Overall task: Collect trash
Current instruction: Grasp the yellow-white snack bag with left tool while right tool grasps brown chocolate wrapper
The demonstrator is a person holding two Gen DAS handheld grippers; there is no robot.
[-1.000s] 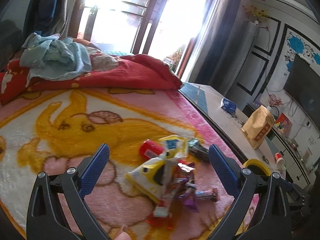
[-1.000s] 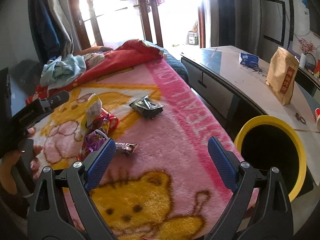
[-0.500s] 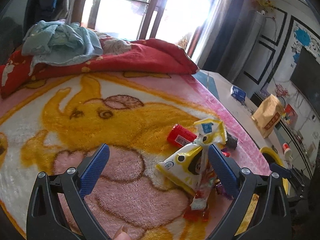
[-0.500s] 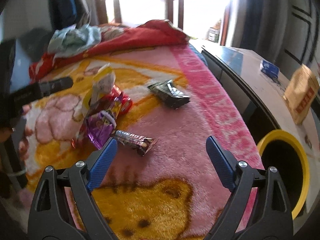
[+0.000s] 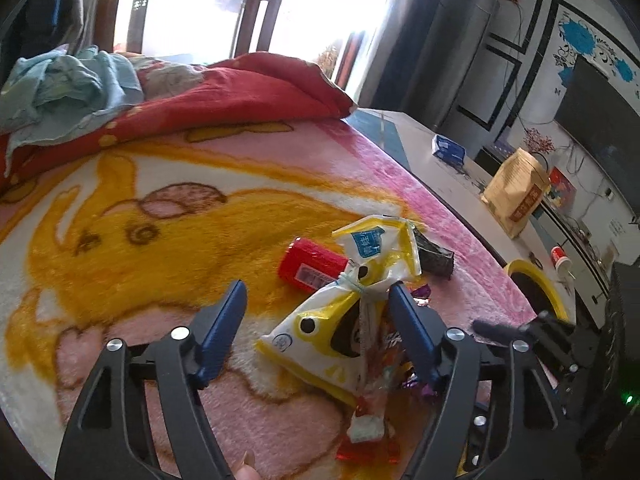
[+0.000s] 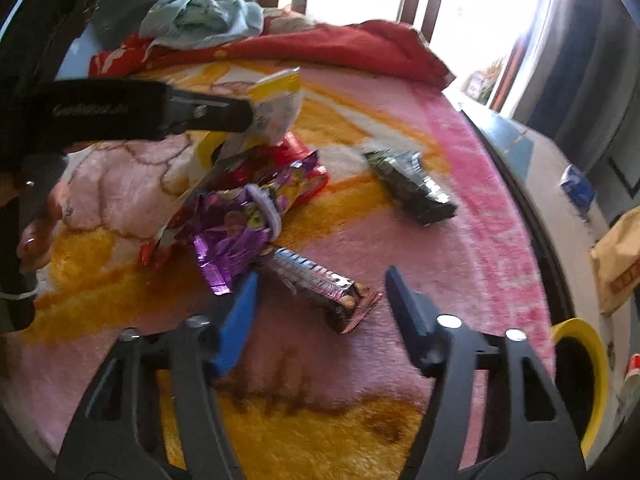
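Both hand-held grippers (image 5: 316,320) (image 6: 320,304) have dropped, jaws closing over crinkly foil wrappers (image 6: 240,232).

A heap of wrappers lies on the blanket (image 5: 168,216) that covers the bed, toward its side nearest the low table (image 5: 452,184). In the left wrist view the tied snack bag (image 5: 340,320) lies on top of the heap, between the fingers of the left gripper (image 5: 316,320); the small box (image 5: 312,266) lies just behind it, and the dark packet (image 5: 436,260) to the right of that. In the right wrist view the snack bar (image 6: 320,280) lies in front of the foil wrappers (image 6: 236,232), between the fingers of the right gripper (image 6: 320,304). A bin (image 6: 580,380) stands beside the bed at the right. Bedding (image 5: 224,92) is piled at the far end
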